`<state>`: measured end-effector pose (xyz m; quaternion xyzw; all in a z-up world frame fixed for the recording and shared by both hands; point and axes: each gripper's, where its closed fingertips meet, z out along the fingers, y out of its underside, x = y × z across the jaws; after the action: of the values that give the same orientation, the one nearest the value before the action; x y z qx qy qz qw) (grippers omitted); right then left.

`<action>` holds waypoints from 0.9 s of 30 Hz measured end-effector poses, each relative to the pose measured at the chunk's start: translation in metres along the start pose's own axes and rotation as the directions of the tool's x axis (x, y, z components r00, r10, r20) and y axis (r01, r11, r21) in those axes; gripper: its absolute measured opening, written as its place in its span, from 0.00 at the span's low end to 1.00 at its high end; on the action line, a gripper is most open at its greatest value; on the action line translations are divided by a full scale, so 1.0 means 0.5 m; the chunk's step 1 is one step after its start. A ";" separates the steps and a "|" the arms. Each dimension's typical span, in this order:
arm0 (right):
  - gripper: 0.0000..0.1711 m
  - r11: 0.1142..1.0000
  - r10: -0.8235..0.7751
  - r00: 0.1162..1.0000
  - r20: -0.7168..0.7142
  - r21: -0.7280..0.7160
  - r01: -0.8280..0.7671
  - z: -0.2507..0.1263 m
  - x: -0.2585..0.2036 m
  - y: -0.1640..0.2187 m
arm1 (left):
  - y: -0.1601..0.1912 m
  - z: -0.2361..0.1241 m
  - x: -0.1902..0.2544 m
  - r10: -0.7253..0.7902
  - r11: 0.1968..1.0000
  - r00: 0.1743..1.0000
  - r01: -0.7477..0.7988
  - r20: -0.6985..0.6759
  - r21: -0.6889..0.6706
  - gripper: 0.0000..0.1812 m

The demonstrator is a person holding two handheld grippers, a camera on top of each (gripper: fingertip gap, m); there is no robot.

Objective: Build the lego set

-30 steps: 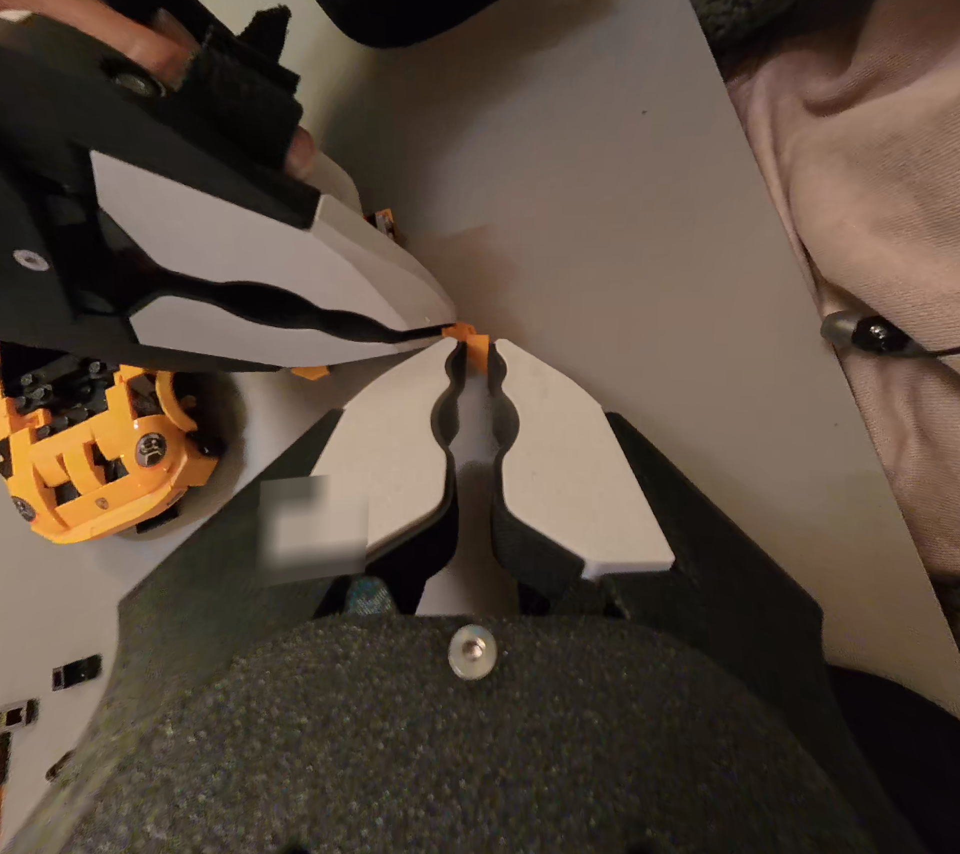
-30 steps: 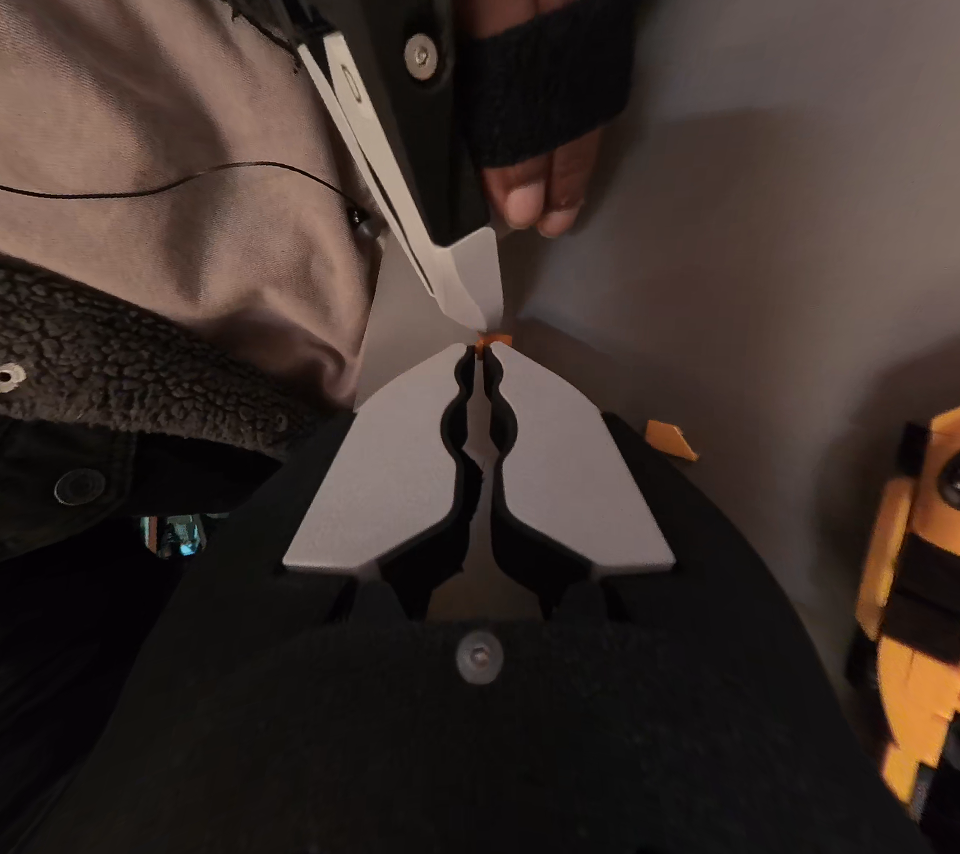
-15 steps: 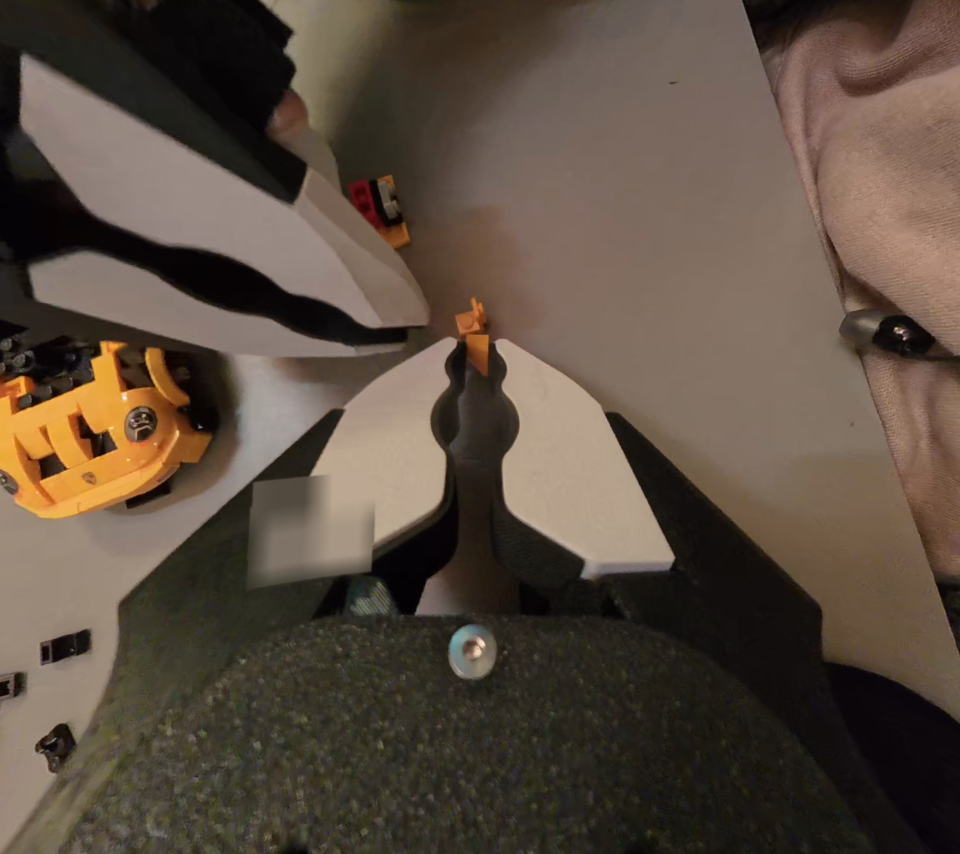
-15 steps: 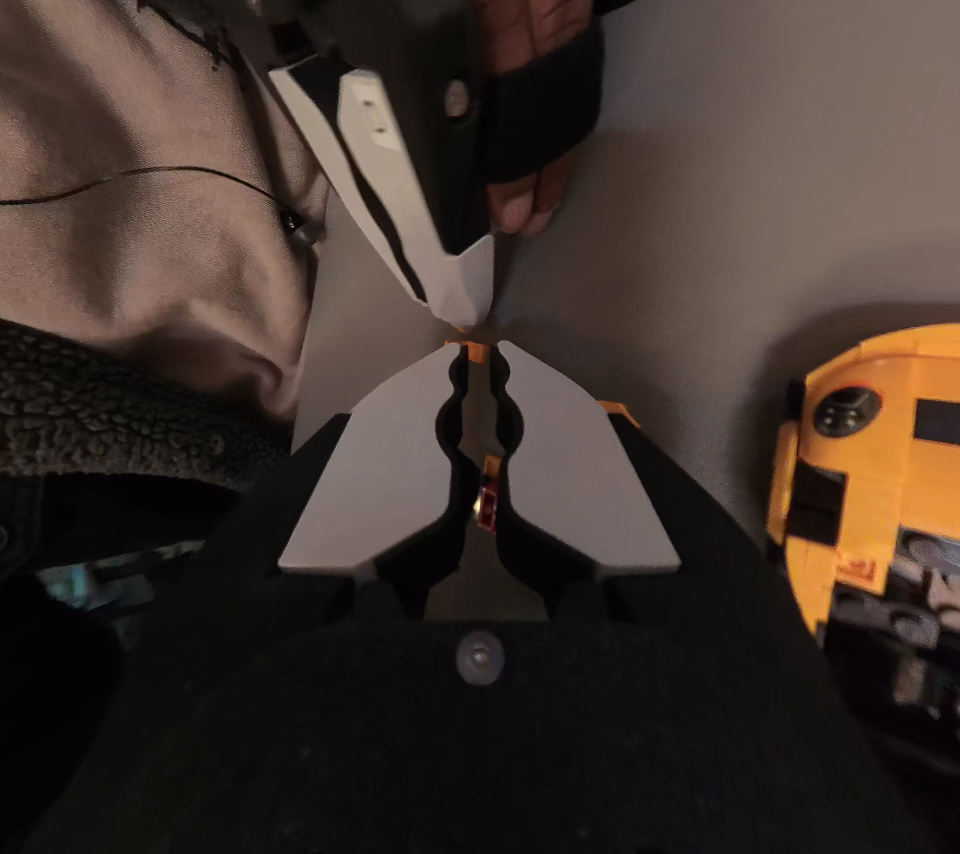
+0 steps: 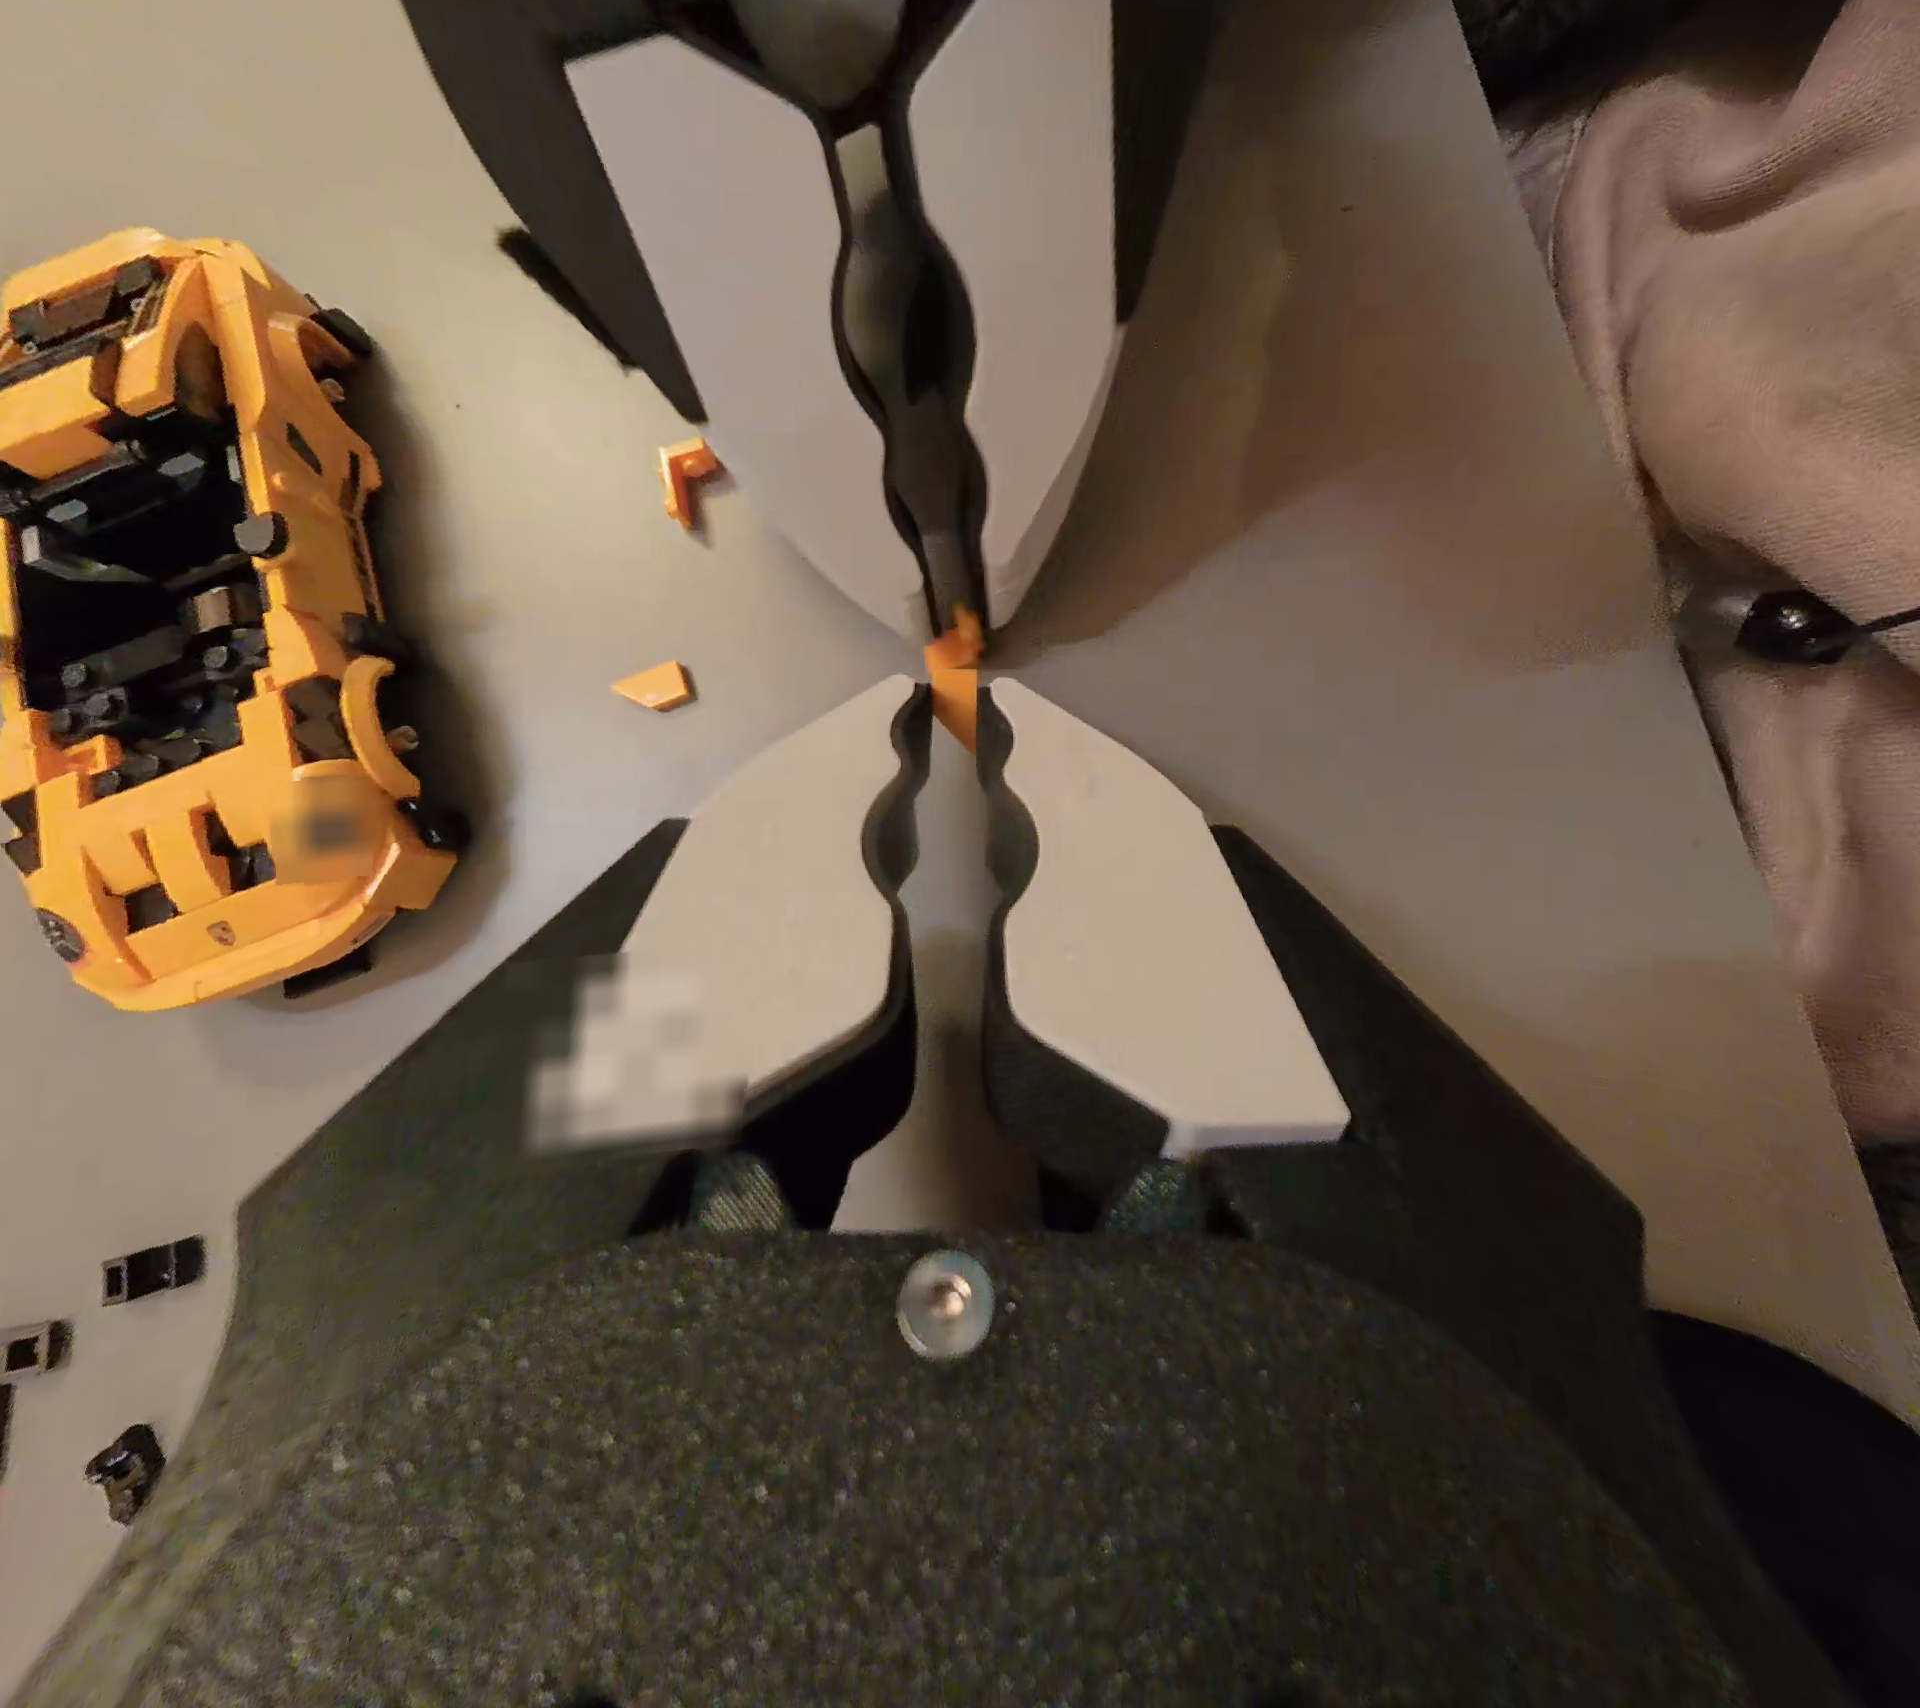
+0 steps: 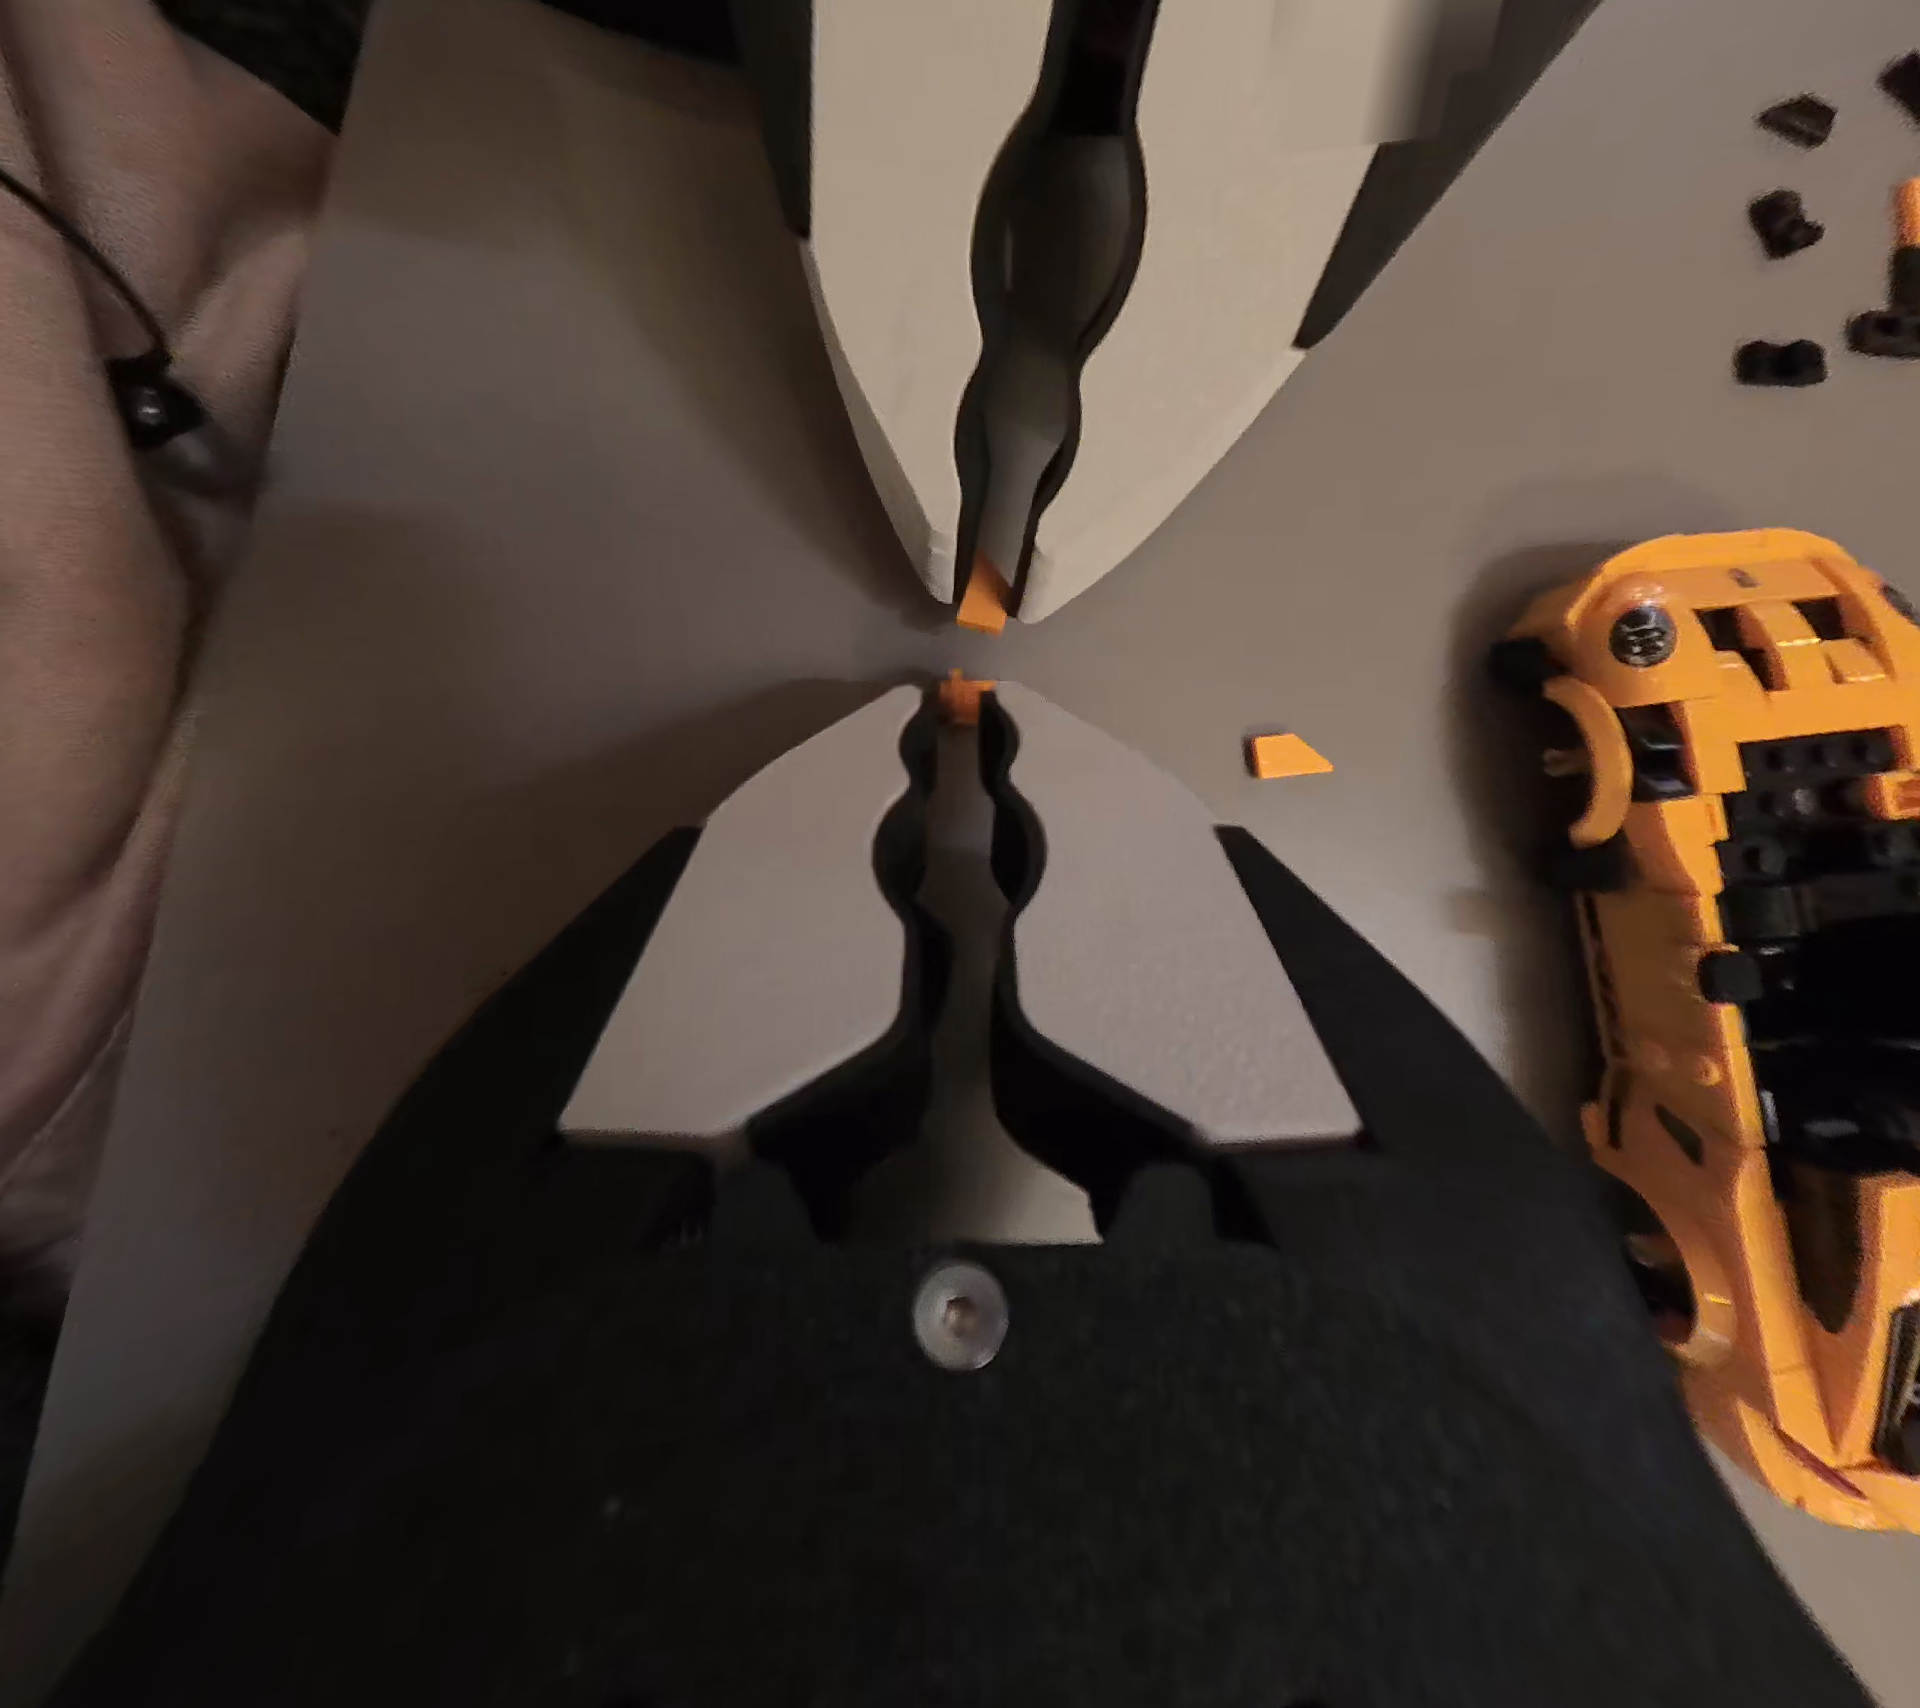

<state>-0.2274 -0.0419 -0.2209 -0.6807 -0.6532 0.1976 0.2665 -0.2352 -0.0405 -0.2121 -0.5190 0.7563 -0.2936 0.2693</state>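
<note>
The left gripper and the right gripper face each other tip to tip over the pale table, each with its jaws nearly closed and pinching a tiny orange piece. The left one holds a slanted orange tile, the right one a small orange brick; in the right wrist view a slim gap shows between the two pieces, while the left wrist view makes them look as if they touch, so contact is uncertain. The orange car lies to the left in the left wrist view, mostly built, though its middle is open with black parts showing. Loose orange bits and small black parts lie on the table, so several steps seem left. Joining these two pieces looks like the step in hand.
</note>
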 end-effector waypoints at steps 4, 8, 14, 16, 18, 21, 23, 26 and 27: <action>0.02 0.992 0.125 0.983 0.136 0.014 -0.129 -0.007 -0.012 -0.016 | -0.007 -0.010 0.005 0.016 1.000 1.000 -0.015 -0.011 0.023 0.04; 0.02 0.907 0.368 0.819 0.441 0.025 -0.421 -0.038 -0.036 -0.060 | -0.013 -0.018 0.008 0.045 0.998 0.999 -0.044 -0.008 0.040 0.04; 0.02 0.795 0.497 0.628 0.599 -0.025 -0.606 -0.044 -0.028 -0.081 | -0.020 -0.020 0.016 0.063 0.996 0.998 -0.062 -0.019 0.063 0.04; 0.02 0.761 0.523 0.578 0.627 -0.037 -0.648 -0.045 -0.024 -0.082 | -0.021 -0.020 0.016 0.057 0.996 0.998 -0.055 -0.022 0.068 0.04; 0.02 0.724 0.561 0.538 0.629 -0.057 -0.688 -0.041 -0.016 -0.078 | -0.018 -0.018 0.014 0.050 0.997 0.999 -0.048 -0.020 0.062 0.04; 0.02 0.667 0.602 0.482 0.637 -0.069 -0.742 -0.043 -0.004 -0.076 | -0.016 -0.019 0.003 0.029 0.998 1.000 -0.030 0.005 0.059 0.04; 0.02 0.634 0.626 0.464 0.627 -0.062 -0.771 -0.047 0.007 -0.073 | -0.016 -0.022 -0.011 0.030 0.998 0.998 -0.032 0.049 0.053 0.04; 0.02 0.574 0.645 0.436 0.628 -0.022 -0.818 -0.059 0.027 -0.075 | -0.022 -0.035 -0.041 0.050 0.997 0.984 -0.058 0.170 0.045 0.04; 0.02 0.562 0.649 0.436 0.623 -0.008 -0.827 -0.063 0.033 -0.074 | -0.023 -0.039 -0.051 0.062 0.997 0.976 -0.071 0.210 0.036 0.04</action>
<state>-0.2359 -0.0289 -0.1723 -0.7584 -0.2916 0.5811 0.0460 -0.2338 -0.0166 -0.1877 -0.5154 0.7343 -0.2447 0.3679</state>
